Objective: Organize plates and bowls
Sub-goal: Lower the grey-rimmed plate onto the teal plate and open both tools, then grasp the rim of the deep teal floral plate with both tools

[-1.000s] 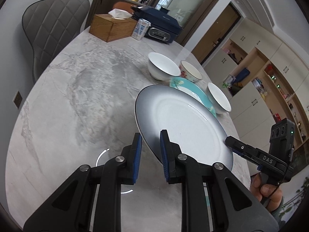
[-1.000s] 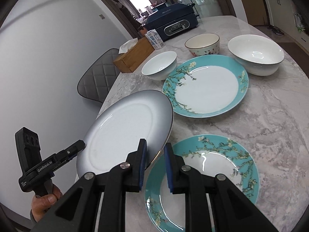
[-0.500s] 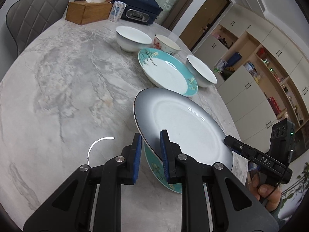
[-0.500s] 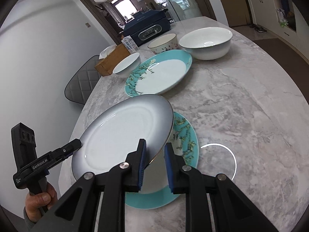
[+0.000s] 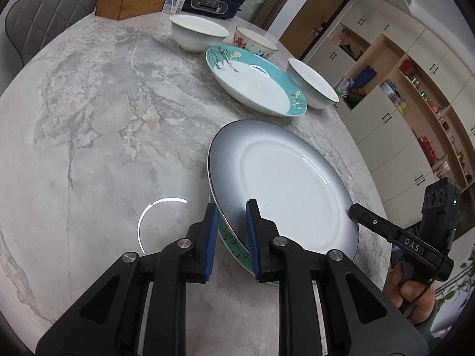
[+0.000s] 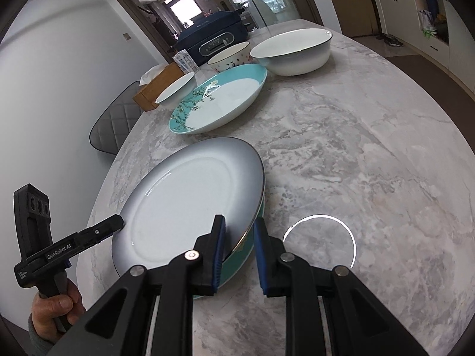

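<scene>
Left tongs [image 5: 231,225]: narrowly parted – blue pads on both sides of the grey plate's near rim, contact not certain.
Right tongs [image 6: 238,238]: same small gap, astride the opposite rim.
Grey plate [image 5: 285,184]: lying on the teal floral plate [image 5: 234,244], near desk edge.
Second teal plate [image 5: 255,84]: further back, between white bowls.
Desk [image 5: 104,112]: grey marble.

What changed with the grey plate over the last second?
Both grippers, left and right, lowered the grey plate onto the near teal plate; their jaws now look slackened around its rim. The far teal plate and bowls stayed put.
</scene>
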The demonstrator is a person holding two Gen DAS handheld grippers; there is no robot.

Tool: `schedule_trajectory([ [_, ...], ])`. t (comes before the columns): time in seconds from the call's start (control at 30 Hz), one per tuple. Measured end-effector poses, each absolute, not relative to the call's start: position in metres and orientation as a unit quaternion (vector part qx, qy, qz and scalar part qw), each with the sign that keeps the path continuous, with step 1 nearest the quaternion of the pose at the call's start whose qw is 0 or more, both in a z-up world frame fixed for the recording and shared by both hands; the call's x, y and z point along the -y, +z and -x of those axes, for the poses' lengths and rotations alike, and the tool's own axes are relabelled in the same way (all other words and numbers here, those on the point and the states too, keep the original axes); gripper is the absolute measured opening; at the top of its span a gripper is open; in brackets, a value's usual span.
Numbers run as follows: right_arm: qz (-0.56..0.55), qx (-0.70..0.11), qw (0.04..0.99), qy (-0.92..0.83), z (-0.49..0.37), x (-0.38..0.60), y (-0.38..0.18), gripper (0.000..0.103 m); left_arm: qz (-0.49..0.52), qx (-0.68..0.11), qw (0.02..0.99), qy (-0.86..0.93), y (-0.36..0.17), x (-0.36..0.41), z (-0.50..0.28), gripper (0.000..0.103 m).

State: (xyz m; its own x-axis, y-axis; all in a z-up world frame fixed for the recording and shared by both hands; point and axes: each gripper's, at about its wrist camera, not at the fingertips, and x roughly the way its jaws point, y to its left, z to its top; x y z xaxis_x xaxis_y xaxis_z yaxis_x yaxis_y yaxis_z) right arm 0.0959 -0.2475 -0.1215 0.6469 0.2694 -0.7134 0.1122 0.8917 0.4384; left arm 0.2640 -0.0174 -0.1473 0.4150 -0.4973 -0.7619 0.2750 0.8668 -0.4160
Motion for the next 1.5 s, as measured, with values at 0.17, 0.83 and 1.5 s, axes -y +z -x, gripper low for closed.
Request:
schedule_trajectory([
  [0.17, -0.212, -0.425, 0.879, 0.036, -0.095, 0.246, -0.126, 0.021, 0.11, -0.5, 0.828, -0.228, -0.16, 0.019, -0.265, 0.017],
  [0.83, -0.215, -0.424, 0.879, 0.039, -0.09, 0.253, -0.124, 0.062, 0.17, -0.504, 0.819, -0.214, -0.162, -0.005, -0.265, 0.062],
  [1.5, -0.298, -0.501, 0.81, 0.067, -0.237, 0.322, -0.066, 0.103, 0.027, -0.553, 0.816, -0.167, -0.101, 0.029, -0.416, 0.103],
])
